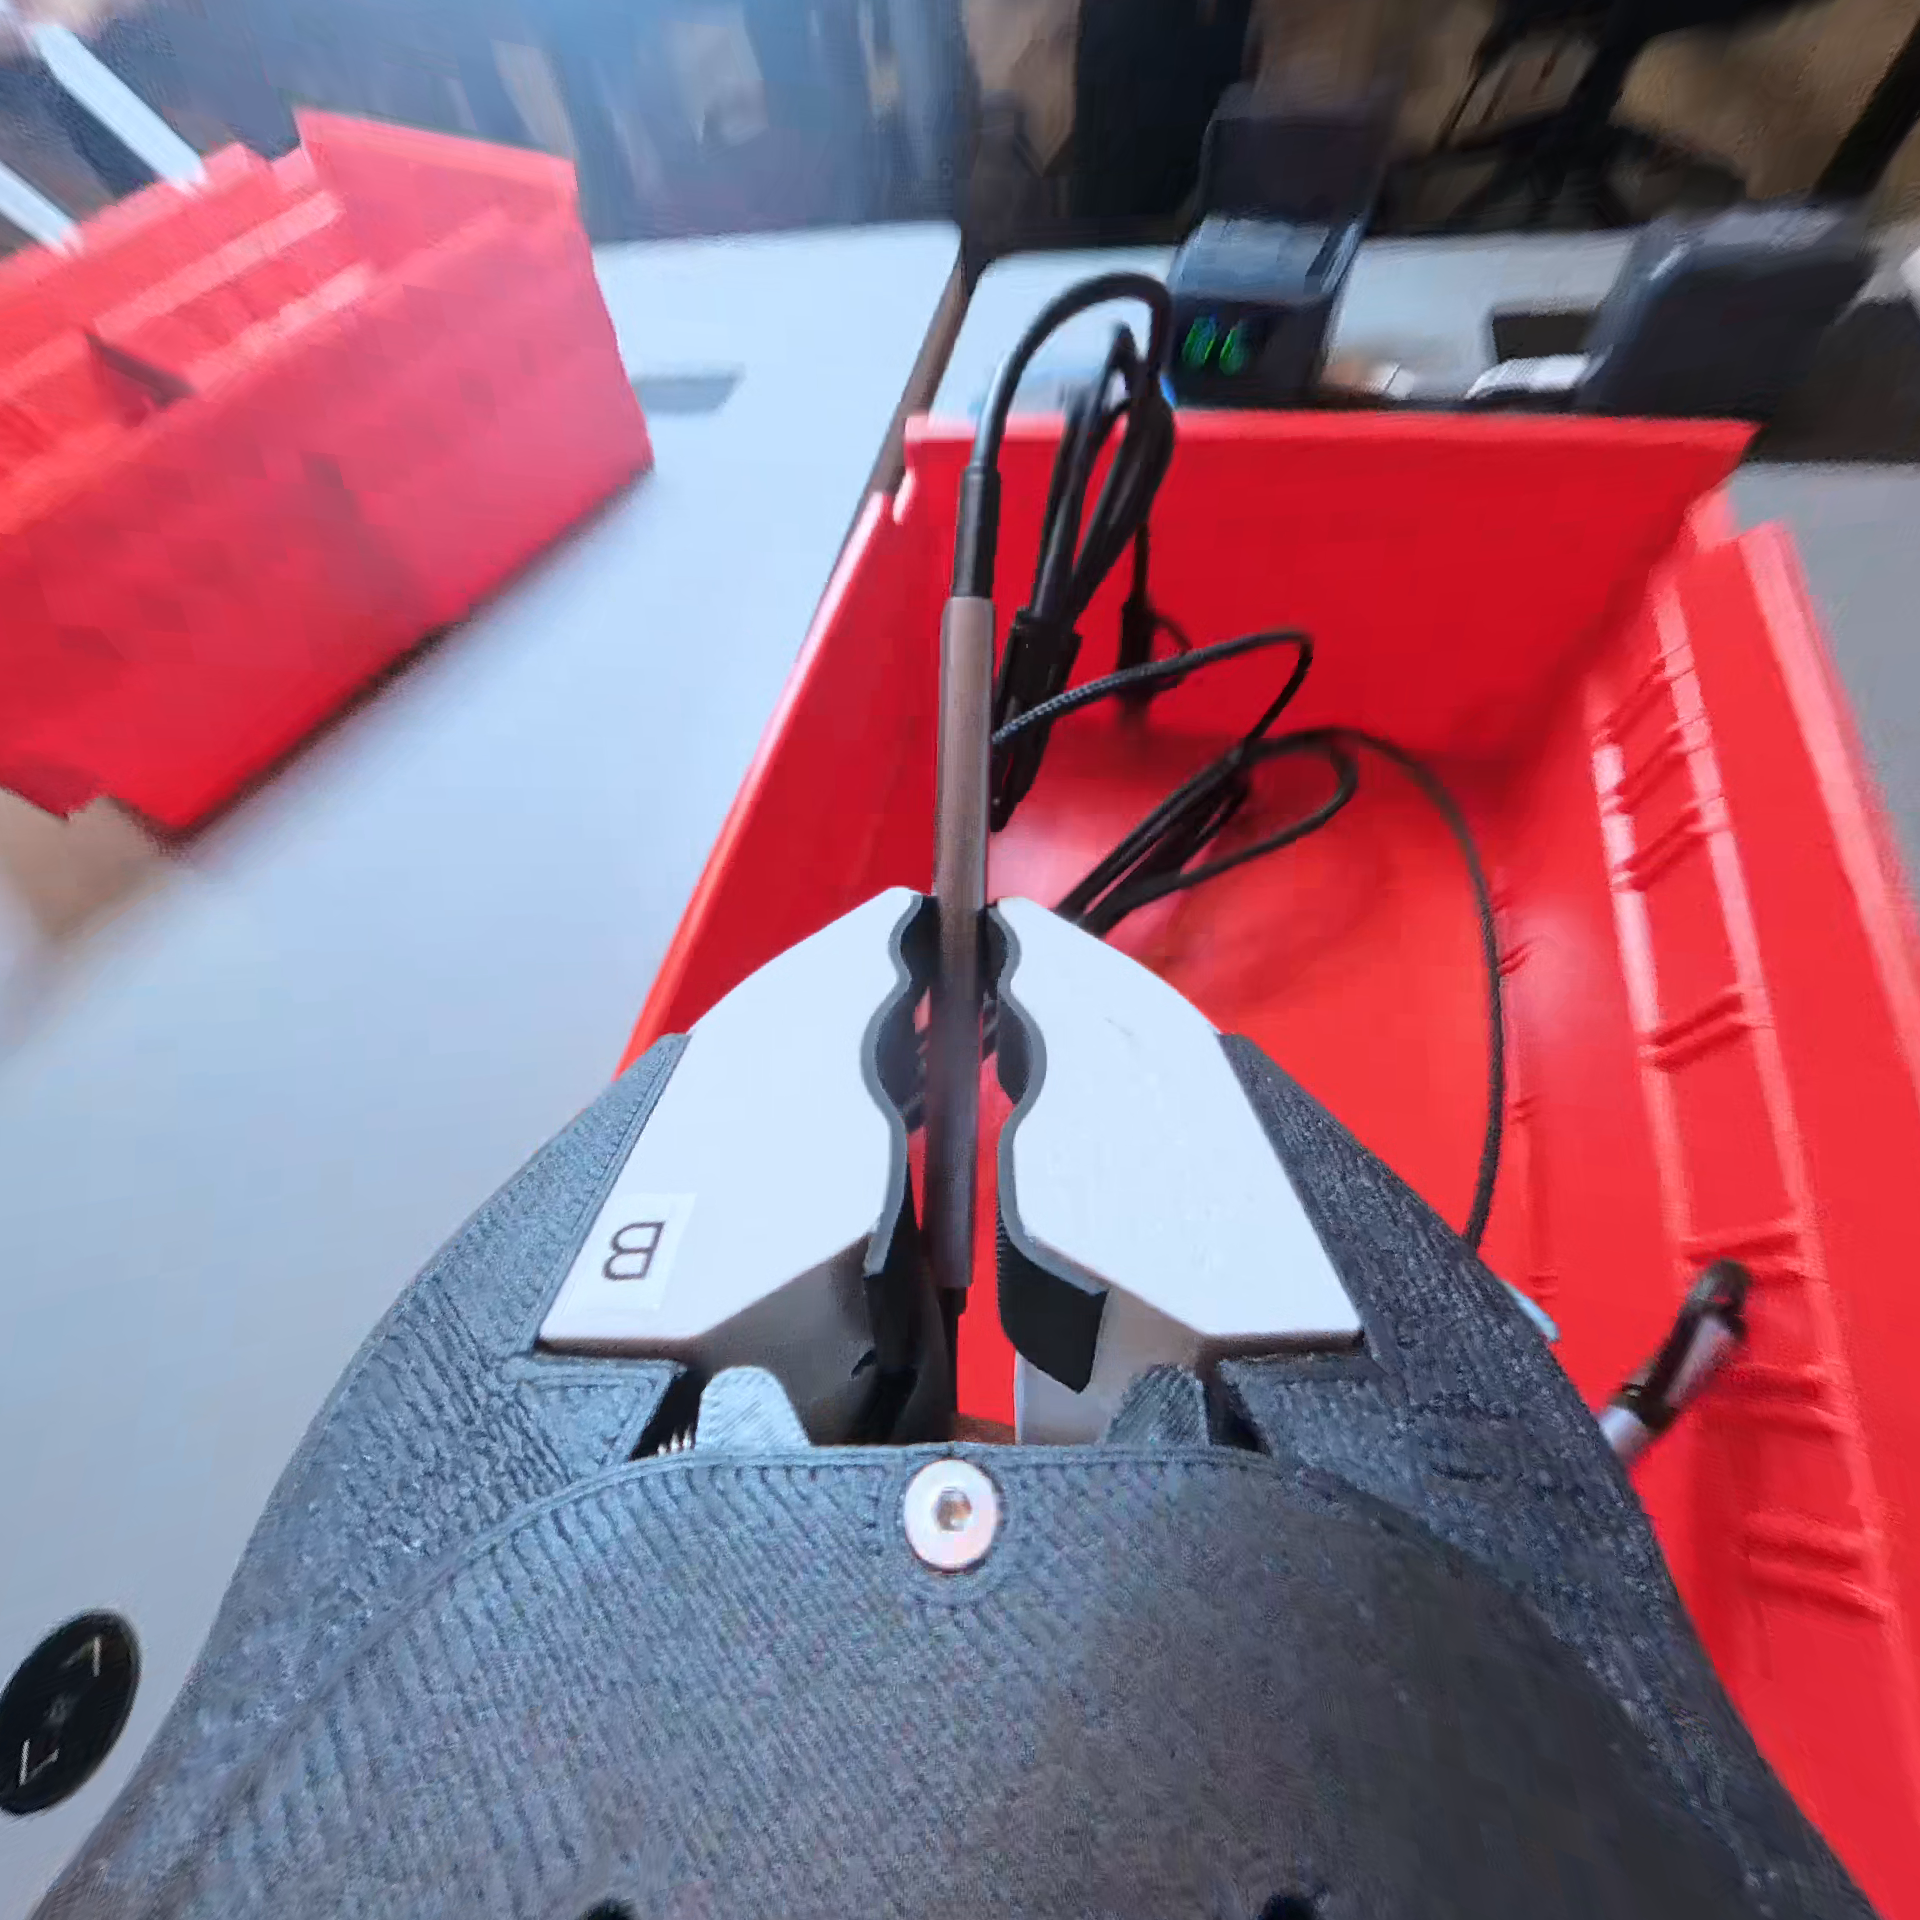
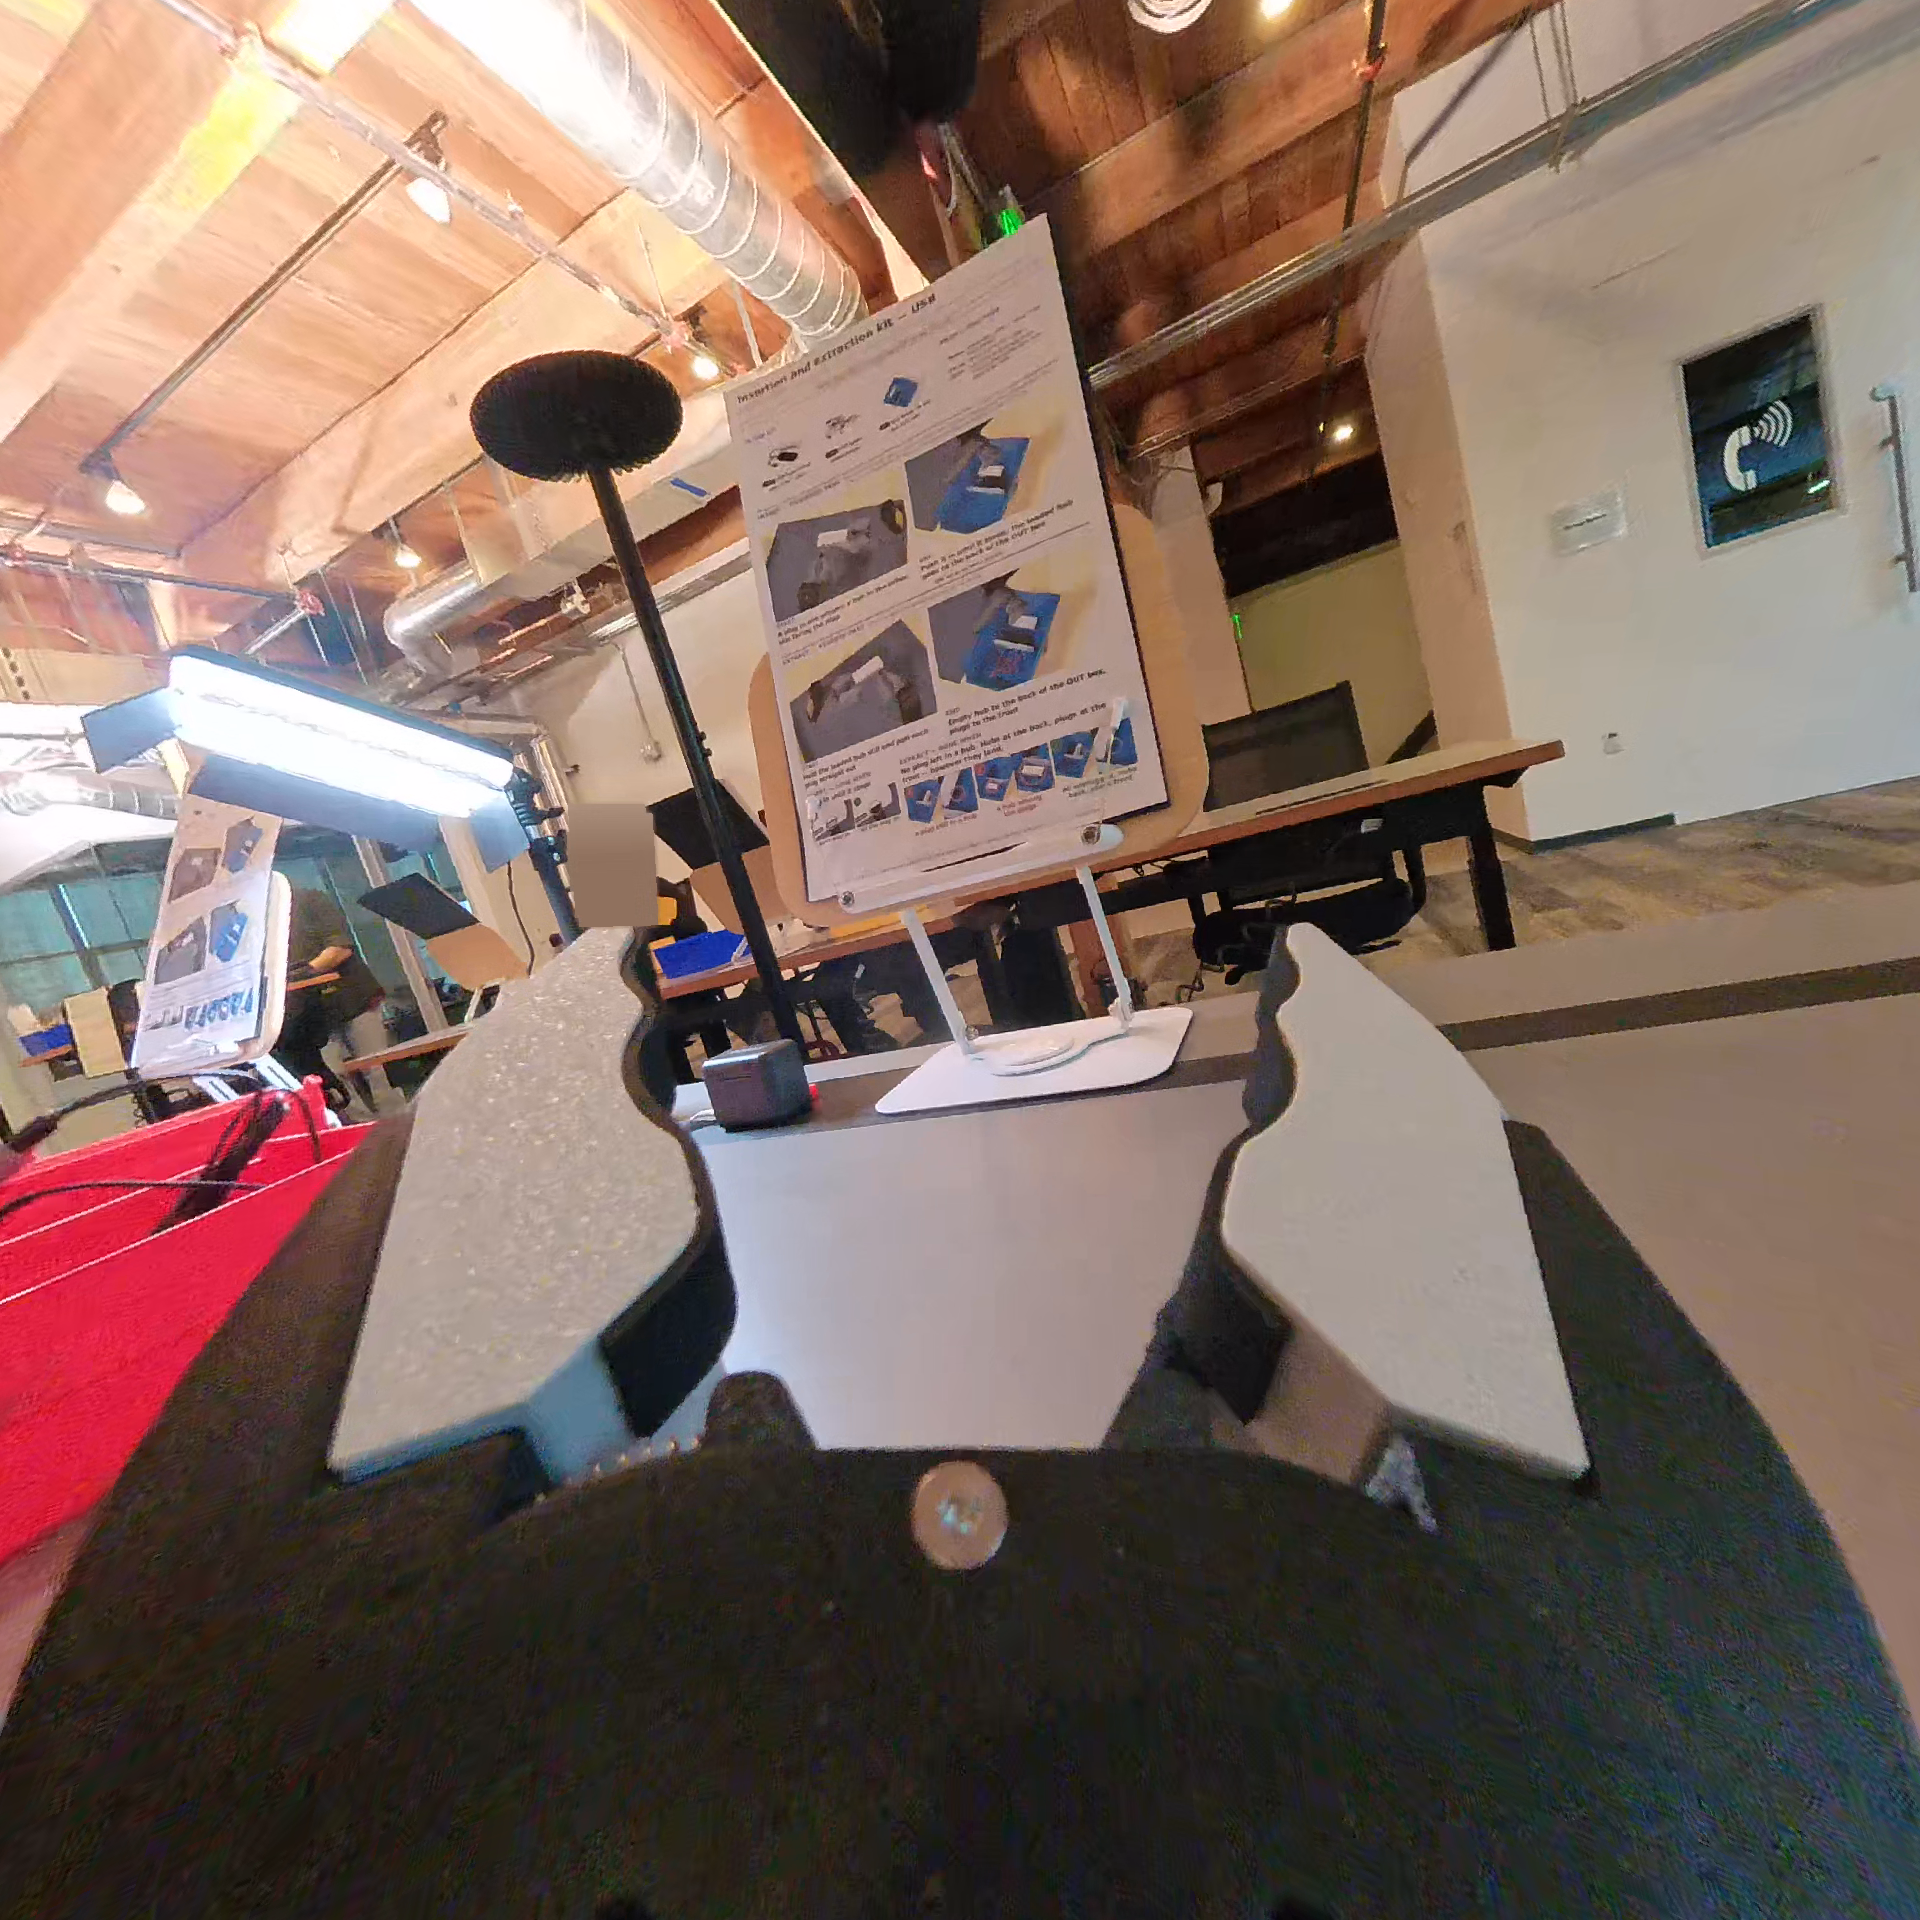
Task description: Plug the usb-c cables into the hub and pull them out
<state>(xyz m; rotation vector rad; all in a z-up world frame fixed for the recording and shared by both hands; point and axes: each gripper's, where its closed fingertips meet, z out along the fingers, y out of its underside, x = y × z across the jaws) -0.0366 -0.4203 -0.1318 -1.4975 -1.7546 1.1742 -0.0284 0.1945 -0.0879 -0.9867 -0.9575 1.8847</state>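
1. Now, my left tool [image 1: 954, 914] is pinching the hub [image 1: 961, 831], a thin grey slab held edge-on between its fingers and pointing straight ahead of the tool.
2. The hub's black lead [image 1: 1049, 332] curls off its far end and drops beyond the tool into the red bin [image 1: 1403, 582].
3. Below and right of the tool, loose usb-c cables [image 1: 1247, 769] lie tangled on the bin floor; one plug [image 1: 1683, 1351] rests against the right wall.
4. A second red bin [image 1: 312, 468] sits well apart on the worktop [image 1: 520, 831], left of the tool.
5. My right tool [image 2: 961, 966] is spread wide and holds nothing.
6. Ahead of it stands an instruction sheet [image 2: 935, 571] on a white stand.
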